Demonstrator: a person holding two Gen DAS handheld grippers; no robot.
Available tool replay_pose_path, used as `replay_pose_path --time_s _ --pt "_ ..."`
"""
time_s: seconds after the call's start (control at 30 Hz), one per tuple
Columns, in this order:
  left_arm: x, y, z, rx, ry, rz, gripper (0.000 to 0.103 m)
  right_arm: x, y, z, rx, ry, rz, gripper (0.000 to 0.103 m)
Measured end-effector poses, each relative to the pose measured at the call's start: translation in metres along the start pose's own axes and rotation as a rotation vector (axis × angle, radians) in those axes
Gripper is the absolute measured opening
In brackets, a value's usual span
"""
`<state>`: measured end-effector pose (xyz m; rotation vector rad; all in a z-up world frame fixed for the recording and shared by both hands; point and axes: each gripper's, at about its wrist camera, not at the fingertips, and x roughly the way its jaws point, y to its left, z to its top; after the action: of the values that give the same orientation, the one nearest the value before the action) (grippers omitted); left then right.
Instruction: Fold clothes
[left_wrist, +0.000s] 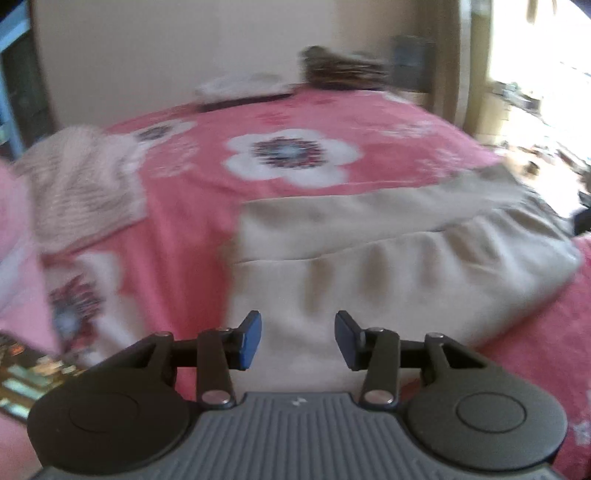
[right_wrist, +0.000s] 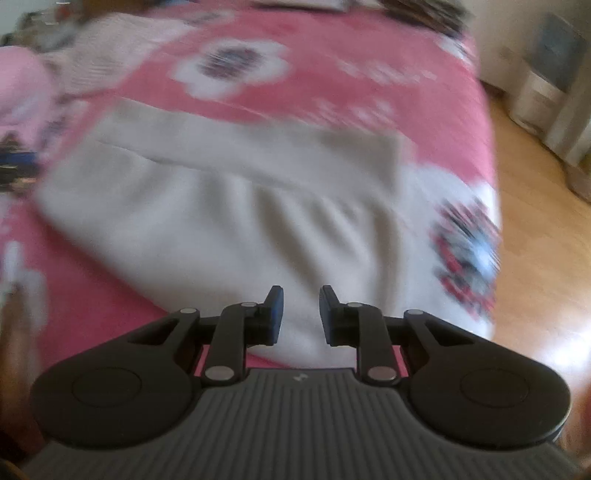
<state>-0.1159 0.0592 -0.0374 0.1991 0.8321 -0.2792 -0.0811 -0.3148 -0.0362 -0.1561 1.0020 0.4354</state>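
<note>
pink bedspread (left_wrist: 207, 206), beige garment (left_wrist: 369, 266) crosswise

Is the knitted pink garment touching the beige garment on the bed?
Apart. The left wrist view shows the knitted pink garment and the beige garment with a strip of pink bedspread plainly between them.

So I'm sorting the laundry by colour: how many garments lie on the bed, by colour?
Beige: 1, the garment lying below both claws.
Pale pink knit: 1, the knit at the bed's left side.
Total: 2. The dark things at the bed's far end are too blurred to count.
</note>
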Motion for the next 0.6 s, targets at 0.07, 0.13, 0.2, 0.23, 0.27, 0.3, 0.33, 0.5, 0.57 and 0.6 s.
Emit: replay_pose_path --time_s 0.07,0.13,0.2,0.23,0.27,0.3,0.33,0.5,0.57,0.6 --pt "0.019 -0.022 -0.006 0.070 0.061 0.019 0.047 0.018 0.027 0.005 -0.048 -0.002 0.076 0.019" --pt "0.031 -0.031 -0.015 0.112 0.090 0.049 0.052 0.055 0.047 -0.002 -0.065 0.076 0.090 0.019" --pt "0.033 -0.032 -0.021 0.124 0.088 0.059 0.054 0.081 0.055 -0.012 -0.089 0.107 0.076 0.019" --pt "0.028 -0.029 -0.016 0.111 0.097 0.051 0.054 0.080 0.056 -0.008 -0.094 0.111 0.079 0.019" --pt "0.021 -0.027 -0.013 0.105 0.088 0.049 0.053 0.076 0.056 -0.002 -0.074 0.125 0.075 0.019" --pt "0.013 -0.026 -0.009 0.100 0.080 0.047 0.051 0.069 0.055 0.005 -0.041 0.138 0.066 0.019" --pt "0.007 -0.025 -0.005 0.098 0.068 0.042 0.051 0.060 0.057 0.009 -0.033 0.131 0.065 0.019" --pt "0.014 -0.059 0.003 0.169 0.008 -0.061 0.051 0.038 0.098 0.017 -0.197 0.021 0.128 0.019" --pt "0.031 -0.077 -0.003 0.212 0.028 -0.060 0.051 0.066 0.107 0.006 -0.244 0.054 0.112 0.019" --pt "0.042 -0.086 -0.008 0.236 0.047 -0.044 0.051 0.083 0.110 0.000 -0.261 0.079 0.100 0.019"
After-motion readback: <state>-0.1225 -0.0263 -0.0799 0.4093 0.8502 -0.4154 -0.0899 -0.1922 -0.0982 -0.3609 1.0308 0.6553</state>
